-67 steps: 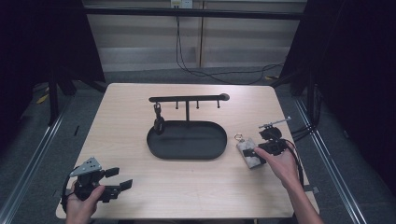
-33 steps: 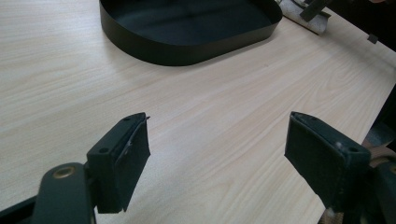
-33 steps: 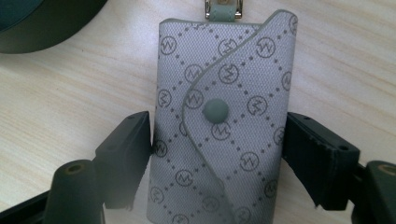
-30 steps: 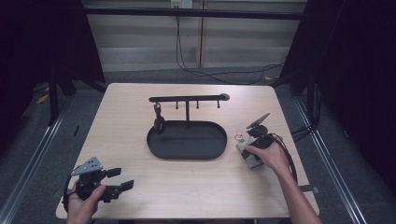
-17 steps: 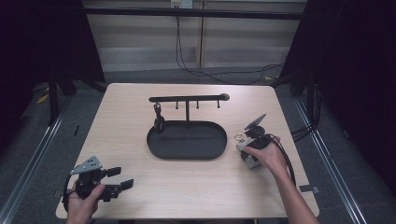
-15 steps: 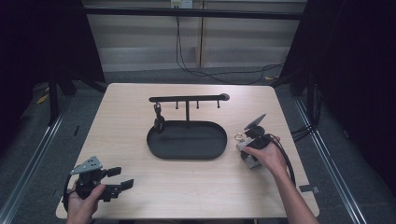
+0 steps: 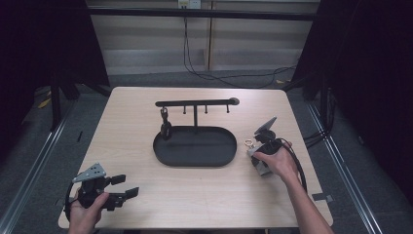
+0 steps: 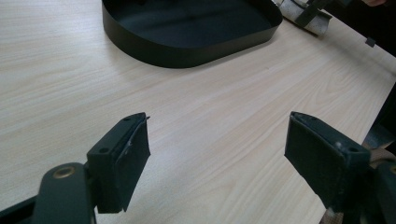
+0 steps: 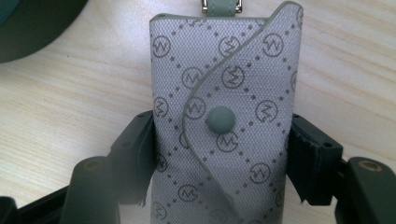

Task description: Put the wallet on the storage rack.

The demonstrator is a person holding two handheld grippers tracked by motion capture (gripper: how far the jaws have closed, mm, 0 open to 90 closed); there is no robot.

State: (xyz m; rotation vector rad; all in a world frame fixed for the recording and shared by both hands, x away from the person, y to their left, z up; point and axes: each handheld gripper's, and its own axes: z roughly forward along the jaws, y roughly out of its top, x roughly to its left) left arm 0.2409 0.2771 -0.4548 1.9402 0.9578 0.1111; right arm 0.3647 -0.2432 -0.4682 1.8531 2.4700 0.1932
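Two grippers worked the table (image 7: 146,146): from above, the left gripper (image 7: 127,186) sat near the front-left edge, bare wood ahead. Its own view showed jaws wide apart. The right gripper (image 9: 219,154) clamped a grey monogrammed pouch (image 9: 224,116), snap-buttoned, beside the tray (image 7: 195,146).
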